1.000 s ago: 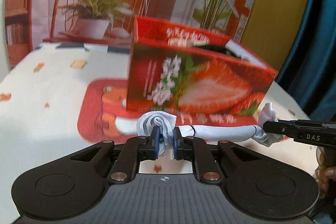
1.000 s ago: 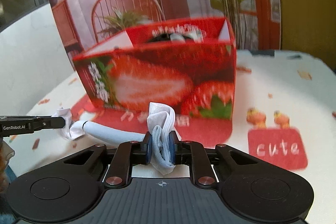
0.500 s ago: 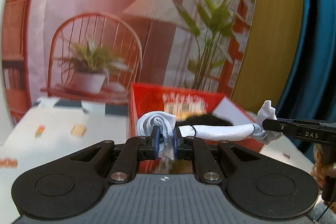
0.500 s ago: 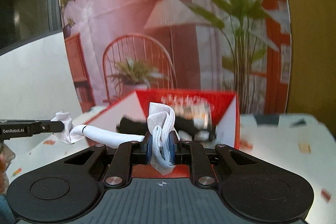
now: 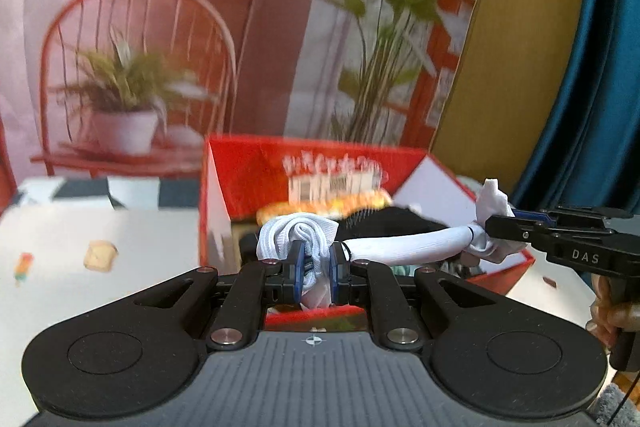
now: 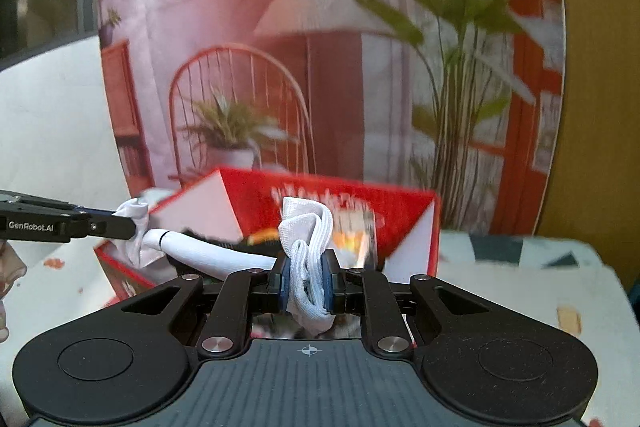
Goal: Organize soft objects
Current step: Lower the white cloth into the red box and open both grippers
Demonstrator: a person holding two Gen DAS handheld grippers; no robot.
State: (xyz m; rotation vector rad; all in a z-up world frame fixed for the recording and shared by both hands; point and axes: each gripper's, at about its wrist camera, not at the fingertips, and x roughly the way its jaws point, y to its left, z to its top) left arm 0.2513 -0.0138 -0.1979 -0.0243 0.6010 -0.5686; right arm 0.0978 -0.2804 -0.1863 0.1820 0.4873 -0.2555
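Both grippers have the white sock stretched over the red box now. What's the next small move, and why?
Probably lower both grippers together until the white sock sinks below the rim of the red box, then open. The left gripper and right gripper each clamp one end, and the sock hangs over the open top, above the dark and orange items inside, so releasing now might leave it draped across the rim.

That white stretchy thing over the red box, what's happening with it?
A person holds a two-finger tool in each hand, and both grip one white sock. The left gripper has its jaws shut on one bunched end; the right gripper pinches the other end, so the sock is stretched between them. They hold it above the open red strawberry box, which sits on the table and already has dark and orange soft items inside. The sock has not been let go yet.
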